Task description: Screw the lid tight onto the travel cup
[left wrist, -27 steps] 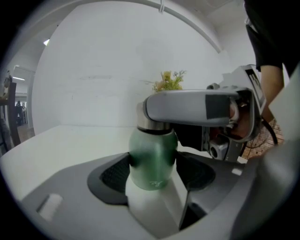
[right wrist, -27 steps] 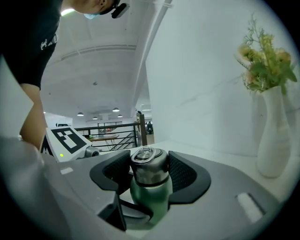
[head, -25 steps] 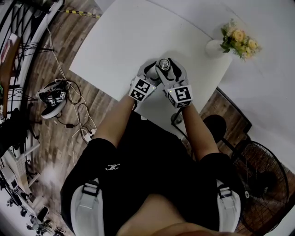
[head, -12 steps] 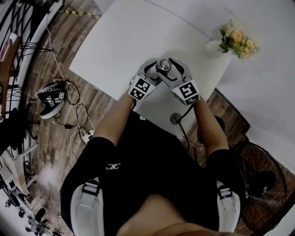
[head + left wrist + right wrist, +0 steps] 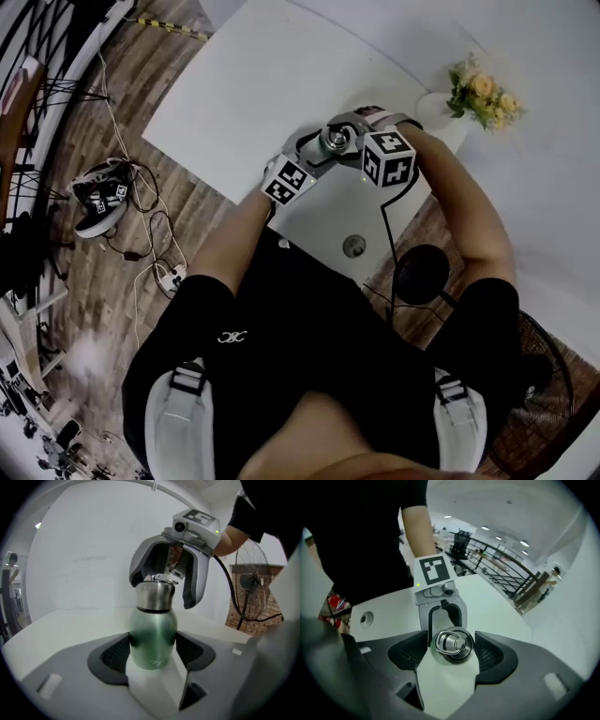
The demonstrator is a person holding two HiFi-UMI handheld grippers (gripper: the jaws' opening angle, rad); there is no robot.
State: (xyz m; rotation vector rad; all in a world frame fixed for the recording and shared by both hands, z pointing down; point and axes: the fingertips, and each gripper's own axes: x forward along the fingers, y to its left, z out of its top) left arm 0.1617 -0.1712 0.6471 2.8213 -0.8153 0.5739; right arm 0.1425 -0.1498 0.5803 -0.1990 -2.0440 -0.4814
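A green travel cup [image 5: 153, 637] with a steel lid [image 5: 154, 595] stands upright on the white table [image 5: 253, 84]. My left gripper [image 5: 153, 649] is shut on the green body, with both pads against its sides. My right gripper [image 5: 161, 592] hangs over the cup from above, its fingers straddling the lid. Its jaws have just been opening, and a small gap shows beside the lid. In the right gripper view the lid [image 5: 452, 644], with its ring handle, sits between the right gripper's [image 5: 452, 652] pads. The left gripper [image 5: 443, 620] shows just behind it. In the head view both grippers meet at the cup [image 5: 333, 141].
A white vase of flowers [image 5: 483, 89] stands on the table to the right of the cup. A round grommet [image 5: 353, 246] sits near the table's near edge. On the wooden floor are a device with cables [image 5: 98, 202] at left and a fan [image 5: 553, 394] at right.
My right hand has swung from the near side of the cup round to its right and rolled over. The left gripper and the cup have stayed put.
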